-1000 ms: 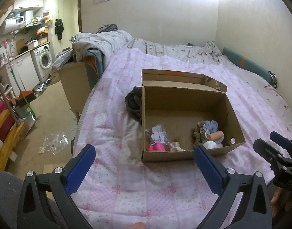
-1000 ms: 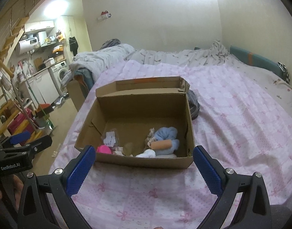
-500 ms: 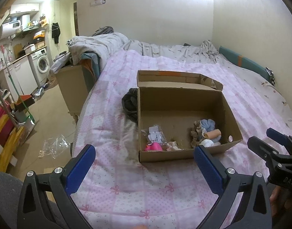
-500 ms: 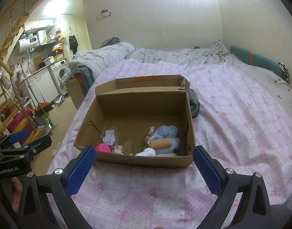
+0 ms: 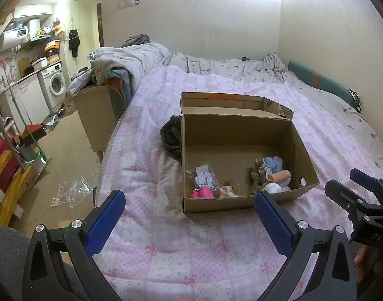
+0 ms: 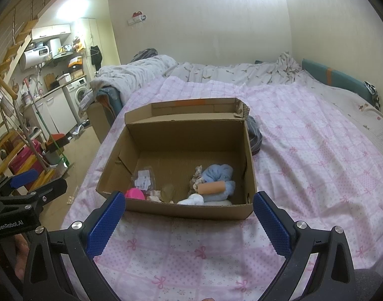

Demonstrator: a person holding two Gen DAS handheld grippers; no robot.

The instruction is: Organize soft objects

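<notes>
An open cardboard box [image 5: 241,203] [image 6: 176,210] sits on the pink bedspread. It holds soft things: a blue cloth bundle [image 5: 273,163] [image 6: 217,174], a peach roll [image 5: 281,175] [image 6: 211,188], a white sock [image 6: 194,199], a pink item [image 5: 202,193] [image 6: 134,194] and a plastic packet [image 5: 204,178] [image 6: 142,179]. My left gripper [image 5: 189,218] is open and empty, short of the box's near wall. My right gripper [image 6: 189,218] is open and empty, also short of the box; it also shows in the left wrist view [image 5: 352,188].
A dark garment [image 5: 171,135] [image 6: 254,135] lies on the bed against the box. A rumpled grey duvet [image 5: 131,60] and a wooden cabinet [image 5: 96,115] stand at the bed's left. Floor clutter, a washing machine [image 5: 55,85] and yellow stairs [image 6: 6,150] are further left.
Both grippers have drawn back a little from the box, which looks slightly smaller. Both stay open and empty.
</notes>
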